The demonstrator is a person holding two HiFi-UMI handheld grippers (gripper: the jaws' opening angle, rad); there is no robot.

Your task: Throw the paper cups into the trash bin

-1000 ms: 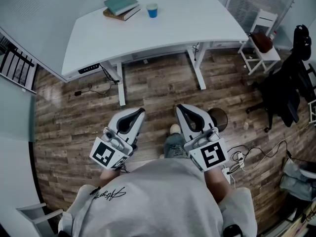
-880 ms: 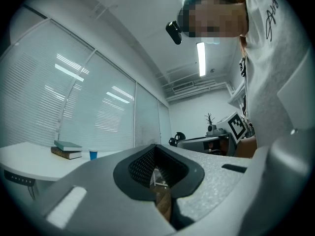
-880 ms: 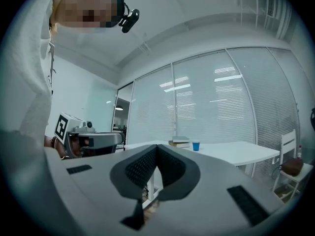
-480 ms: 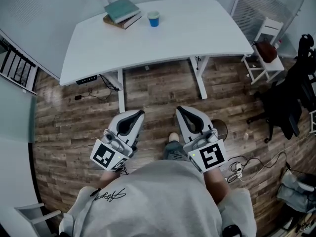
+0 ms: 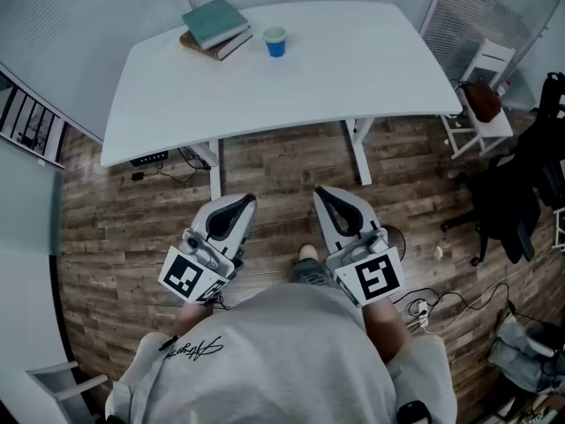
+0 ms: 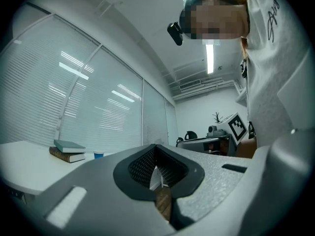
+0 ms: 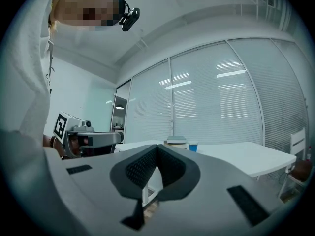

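Your left hand-held gripper [image 5: 240, 207]: jaws pressed together, nothing pinched (its own view shows the pads meeting at the tip, with just a sliver of wood floor [image 5: 132, 228] behind them). Your right hand-held gripper [image 5: 327, 198]: same story, jaws closed on themselves, empty. Both are held low in front of you, side by side and apart, over the floor and short of the desk [image 5: 353, 78]. Your shoe [image 5: 307, 254] shows between them.

The paper cup [image 5: 275, 41] is blue and upright on the far part of the desk, well apart from both grippers. Just left of it sit two stacked books [image 5: 214, 26], teal one on top, brown one under. Cup and books are near each other, not touching. Both gripper views show the cup right of the books, far past the jaw tips, with window blinds [image 7: 221, 107] behind.

Right of the desk is a small white chair [image 5: 493, 58] with a dark brownish item on its seat. A black office chair [image 5: 516, 184] is nearer you. Cables [image 5: 441, 300] lie on the floor by your right side. The desk legs are white, and a control panel [image 5: 150, 158] hangs under the front-left edge.
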